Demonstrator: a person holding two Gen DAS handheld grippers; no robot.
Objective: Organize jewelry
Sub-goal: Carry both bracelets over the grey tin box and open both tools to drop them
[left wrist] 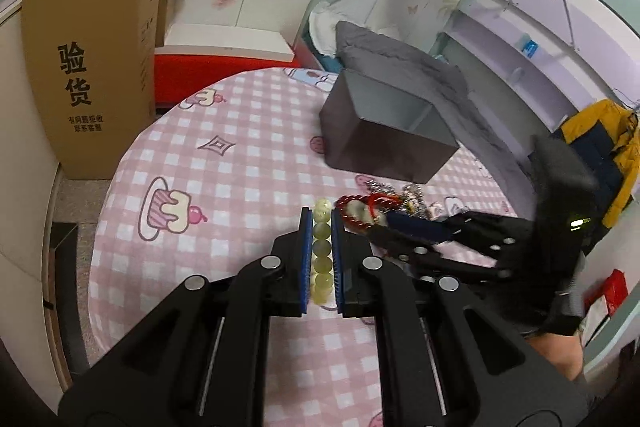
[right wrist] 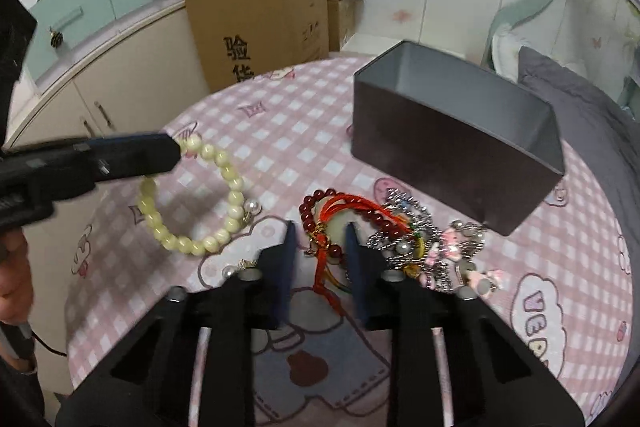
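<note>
From my left wrist camera, my left gripper (left wrist: 321, 255) is closed down on the pale green bead bracelet (left wrist: 322, 251): a straight row of its beads runs between the two blue pads (left wrist: 307, 259), which press it from both sides. Below lies the pink checked cloth (left wrist: 224, 195) that carries everything. Just to the right of my fingertips, the red bead bracelet (left wrist: 356, 215) lies on the cloth, with my right gripper (left wrist: 390, 217) reaching into it from the right edge of the cloth. The dark open box (left wrist: 380, 143) stands beyond the heap, toward the cloth's far edge, apart from my left gripper.

From my right wrist camera, my right gripper (right wrist: 320, 259) stands partly open, its fingers either side of the red bead bracelet (right wrist: 320, 211) and its red cord (right wrist: 326, 275); whether the pads touch them I cannot tell. A silver chain tangle (right wrist: 416, 227) lies just right of my right finger. The pale green bead bracelet (right wrist: 200, 199) hangs from my left gripper (right wrist: 176, 151) on the left, over the cloth's (right wrist: 288, 147) left part. The dark open box (right wrist: 452, 143) stands toward the far right edge.
</note>
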